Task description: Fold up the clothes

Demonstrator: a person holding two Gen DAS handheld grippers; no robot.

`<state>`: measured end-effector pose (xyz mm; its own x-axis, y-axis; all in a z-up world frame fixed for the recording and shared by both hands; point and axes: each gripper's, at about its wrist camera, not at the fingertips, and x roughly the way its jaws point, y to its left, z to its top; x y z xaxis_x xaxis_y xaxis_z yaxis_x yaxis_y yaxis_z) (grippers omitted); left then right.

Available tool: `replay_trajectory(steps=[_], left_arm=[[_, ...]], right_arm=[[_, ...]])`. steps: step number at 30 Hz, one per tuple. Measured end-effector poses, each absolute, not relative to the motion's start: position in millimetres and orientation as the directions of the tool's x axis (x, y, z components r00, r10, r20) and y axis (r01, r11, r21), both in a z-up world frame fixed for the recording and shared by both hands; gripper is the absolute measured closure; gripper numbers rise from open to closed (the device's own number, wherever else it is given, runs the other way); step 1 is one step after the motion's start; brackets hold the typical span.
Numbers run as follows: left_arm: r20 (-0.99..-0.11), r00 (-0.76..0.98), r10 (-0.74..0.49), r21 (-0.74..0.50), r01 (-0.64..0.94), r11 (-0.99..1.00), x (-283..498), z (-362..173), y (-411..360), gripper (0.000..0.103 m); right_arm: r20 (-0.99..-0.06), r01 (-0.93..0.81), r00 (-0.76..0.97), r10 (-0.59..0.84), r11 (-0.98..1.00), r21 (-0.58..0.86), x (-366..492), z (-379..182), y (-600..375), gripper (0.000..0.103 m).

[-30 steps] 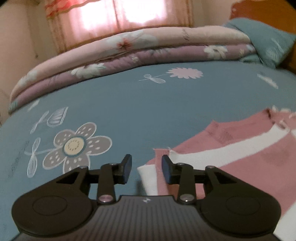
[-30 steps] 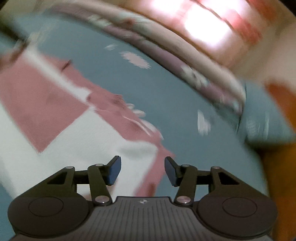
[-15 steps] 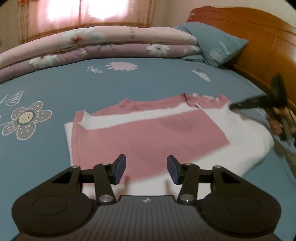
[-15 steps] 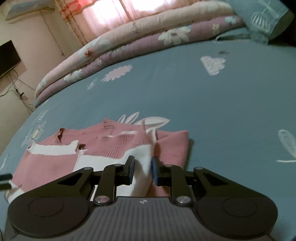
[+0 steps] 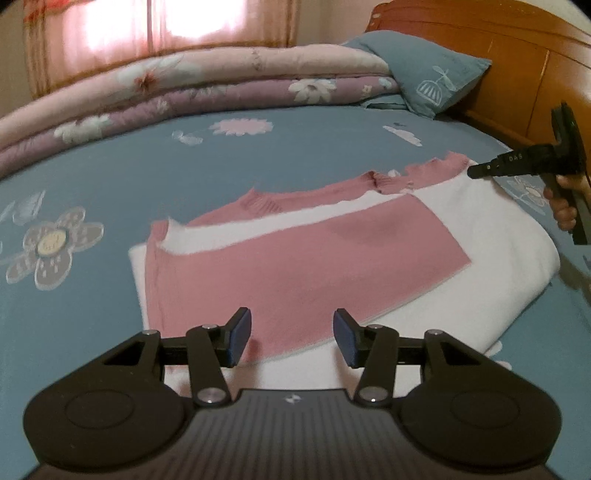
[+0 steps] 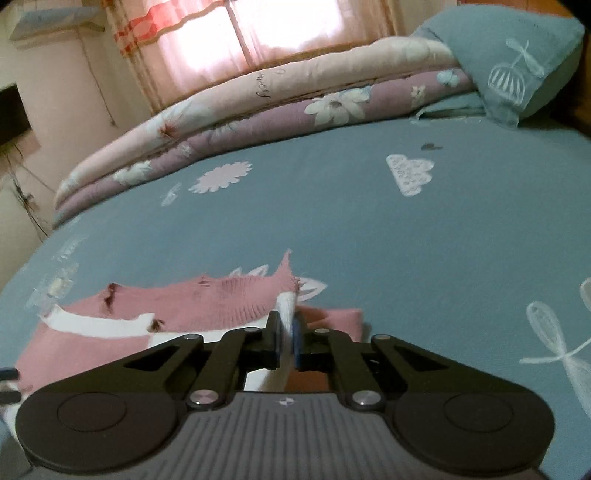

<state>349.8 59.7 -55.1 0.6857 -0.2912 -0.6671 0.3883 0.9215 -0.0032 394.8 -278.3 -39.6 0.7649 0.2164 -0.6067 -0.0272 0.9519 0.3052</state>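
A pink and white knit sweater lies partly folded on the blue bed sheet. My left gripper is open and empty, hovering just above the sweater's near edge. My right gripper is shut on the sweater's far right edge, pinching a ridge of white and pink fabric. In the left wrist view the right gripper shows at the sweater's far right corner, held by a hand.
Folded floral quilts lie along the far side of the bed. A blue pillow leans on the wooden headboard at right. A curtained window is behind.
My right gripper closed from nearly shut to fully pinching the sweater's edge. My left gripper drew back from the sweater's left corner and now hovers open at the near edge.
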Motion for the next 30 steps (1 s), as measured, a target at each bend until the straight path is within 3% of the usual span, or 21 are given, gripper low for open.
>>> replay_trajectory(steps=[4,7,12,18,30], left_arm=[[-0.680,0.664,-0.312,-0.030,0.399,0.916,356.2,-57.4,54.0,0.053],[-0.683,0.660,-0.313,-0.050,0.386,0.921,356.2,-58.7,57.3,0.053],[-0.638,0.720,-0.272,-0.137,0.241,0.961,361.7,-49.1,99.1,0.056],[-0.618,0.747,-0.245,-0.288,0.074,0.955,406.5,-53.1,147.3,0.056],[-0.648,0.724,-0.236,-0.179,0.156,0.971,460.7,-76.7,129.5,0.056]], right_arm=[[-0.654,0.033,0.733,0.185,0.951,0.306,403.2,-60.7,-282.1,0.095],[-0.641,0.059,0.732,0.230,0.916,0.396,401.8,-73.5,-291.2,0.093],[-0.588,0.014,0.752,0.298,0.885,0.466,380.1,-58.3,-300.0,0.079],[-0.612,-0.020,0.720,0.326,0.892,0.452,375.0,-63.2,-292.5,0.065],[-0.609,-0.048,0.717,0.338,0.897,0.440,392.8,-71.0,-283.4,0.059]])
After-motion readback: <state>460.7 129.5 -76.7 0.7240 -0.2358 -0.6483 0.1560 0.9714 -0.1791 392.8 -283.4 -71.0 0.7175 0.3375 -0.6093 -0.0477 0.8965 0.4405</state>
